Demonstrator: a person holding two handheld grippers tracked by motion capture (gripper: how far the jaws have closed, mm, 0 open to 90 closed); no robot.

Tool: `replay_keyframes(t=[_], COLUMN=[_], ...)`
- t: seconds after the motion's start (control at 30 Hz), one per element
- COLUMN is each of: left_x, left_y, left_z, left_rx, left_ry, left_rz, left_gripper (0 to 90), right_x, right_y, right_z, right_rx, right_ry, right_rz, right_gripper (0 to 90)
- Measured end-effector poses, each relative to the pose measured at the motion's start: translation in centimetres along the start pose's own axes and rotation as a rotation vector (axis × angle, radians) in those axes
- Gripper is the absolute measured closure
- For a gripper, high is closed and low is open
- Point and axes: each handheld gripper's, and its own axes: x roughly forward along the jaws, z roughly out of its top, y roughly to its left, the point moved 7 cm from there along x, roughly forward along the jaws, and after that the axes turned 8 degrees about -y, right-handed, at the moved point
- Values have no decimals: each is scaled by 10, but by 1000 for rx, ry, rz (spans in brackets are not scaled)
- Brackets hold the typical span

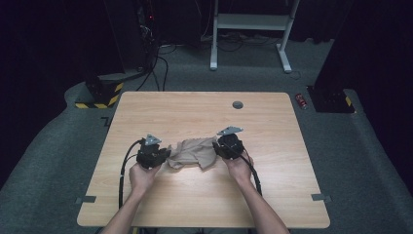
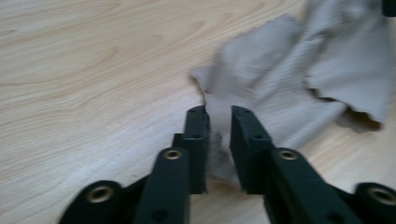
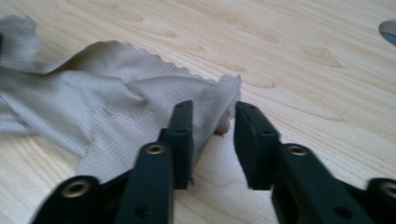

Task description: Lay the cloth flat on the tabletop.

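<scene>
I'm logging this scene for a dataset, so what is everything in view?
cloth: one, beige, crumpled on the table between the two grippers
table: one, light wood, centre of the high view
round grommet: one, grey, far side of the tabletop
tape pieces: two, grey, near corners of the table
can: one, red, on the floor right of the table
white frame: one, on the floor beyond the table
left gripper: one, black, jaws apart with a cloth corner between them
right gripper: one, black, jaws apart at the cloth's edge
</scene>
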Motion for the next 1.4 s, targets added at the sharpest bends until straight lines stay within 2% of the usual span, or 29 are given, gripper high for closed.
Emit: replay_keyframes(t=[0.07,0.17,0.23,0.27,0.33,0.43,0.53,0.57,0.6,0.63,0.73,0.77,0.83,0.97,1.03,1.13,1.23,1.3,1.37,1.4], left_x=[-9,-20,-27,-28,-28,-24,-11,-6,0,3,9,11,13,12,9,7,4,2,-2,-4], left_y=[-8,-16,-23,-25,-29,-36,-42,-44,-44,-44,-46,-46,-46,-45,-45,-46,-45,-44,-42,-42], left_z=[2,1,-1,-3,-8,-15,-25,-28,-31,-32,-33,-32,-33,-29,-26,-22,-17,-14,-9,-6], left_rx=[30,65,92,95,121,129,182,182,200,211,228,238,239,247,245,233,203,188,174,169], left_ry=[-20,-23,-24,-19,-3,24,89,109,134,151,166,170,187,195,175,161,139,134,114,103], left_rz=[-5,6,11,13,24,16,21,27,46,55,49,49,37,29,25,6,-22,-35,-40,-43], left_gripper=[696,600,571,556,533,522,521,523,530,557,710,762,855,884,886,888,888,888,888,888], right_x=[-11,-34,-41,-41,-36,-21,-8,-5,-2,0,1,-1,-7,-19,-22,-18,-5,2,6,5], right_y=[7,25,36,45,54,62,67,66,66,65,62,61,56,46,48,58,66,66,63,61], right_z=[1,-1,-5,-11,-19,-31,-35,-35,-36,-36,-35,-33,-29,-22,-21,-24,-29,-32,-33,-33], right_rx=[-25,-100,-128,-146,-158,-159,-158,-166,-163,-163,-175,-168,-162,-142,-137,-149,-150,-143,-144,-141], right_ry=[-48,-106,-120,-111,-86,-47,-22,-13,-4,9,11,4,-15,-50,-63,-54,-22,1,15,15], right_rz=[12,28,59,82,106,112,102,87,80,75,74,72,63,63,72,104,108,109,89,86], right_gripper=[638,632,638,641,641,615,595,601,632,710,882,896,898,895,790,683,602,648,863,896])
